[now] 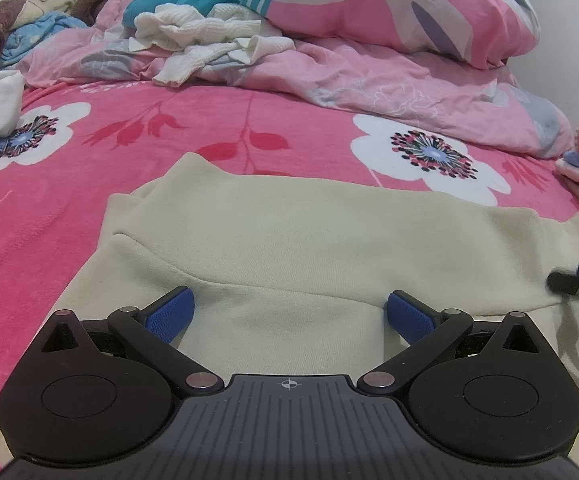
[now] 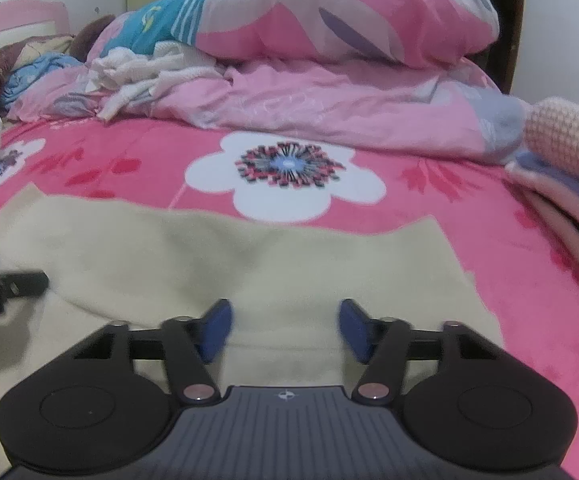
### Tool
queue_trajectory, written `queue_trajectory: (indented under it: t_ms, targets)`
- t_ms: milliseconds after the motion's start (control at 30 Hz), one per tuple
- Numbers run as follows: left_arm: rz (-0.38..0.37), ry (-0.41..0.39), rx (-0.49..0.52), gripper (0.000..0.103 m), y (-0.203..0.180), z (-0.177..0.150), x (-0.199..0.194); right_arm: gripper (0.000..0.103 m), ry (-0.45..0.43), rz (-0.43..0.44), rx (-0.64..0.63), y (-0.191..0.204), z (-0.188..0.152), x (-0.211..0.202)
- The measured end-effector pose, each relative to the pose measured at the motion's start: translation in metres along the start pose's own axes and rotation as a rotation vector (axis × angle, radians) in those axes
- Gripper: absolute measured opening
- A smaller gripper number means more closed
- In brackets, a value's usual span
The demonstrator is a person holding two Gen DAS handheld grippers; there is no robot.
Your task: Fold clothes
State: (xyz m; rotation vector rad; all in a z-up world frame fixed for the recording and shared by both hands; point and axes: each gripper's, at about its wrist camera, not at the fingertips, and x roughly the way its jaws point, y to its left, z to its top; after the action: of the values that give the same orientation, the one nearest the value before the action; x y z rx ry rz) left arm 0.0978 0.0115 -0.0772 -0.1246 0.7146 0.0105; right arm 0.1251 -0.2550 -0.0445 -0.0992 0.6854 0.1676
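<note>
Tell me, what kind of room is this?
Most likely a bedroom. A pink flowered bedsheet covers a bed, a rumpled pink quilt and a big pillow are piled at the back, and a cream garment lies spread out, ready for folding.
</note>
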Motion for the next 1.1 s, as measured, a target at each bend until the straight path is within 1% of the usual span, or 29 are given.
queue_trajectory:
  t_ms: [200, 267, 400, 1100]
  targets:
    - [0.0, 0.0, 0.0, 0.103, 0.0, 0.0, 0.0, 0.052, 0.017, -0.018, 0.009, -0.007, 0.01, 0.016]
    - [0.0, 0.0, 0.0, 0.103, 0.0, 0.0, 0.0, 0.054, 0.021, -0.023, 0.013, -0.009, 0.012, 0.021]
    - [0.001, 0.0, 0.002, 0.103, 0.0, 0.0, 0.0, 0.054, 0.007, -0.018, 0.027, -0.011, 0.01, 0.024]
    - [0.009, 0.001, 0.01, 0.103, -0.002, 0.0, 0.0, 0.055, -0.031, -0.004, 0.046, -0.014, 0.003, 0.023]
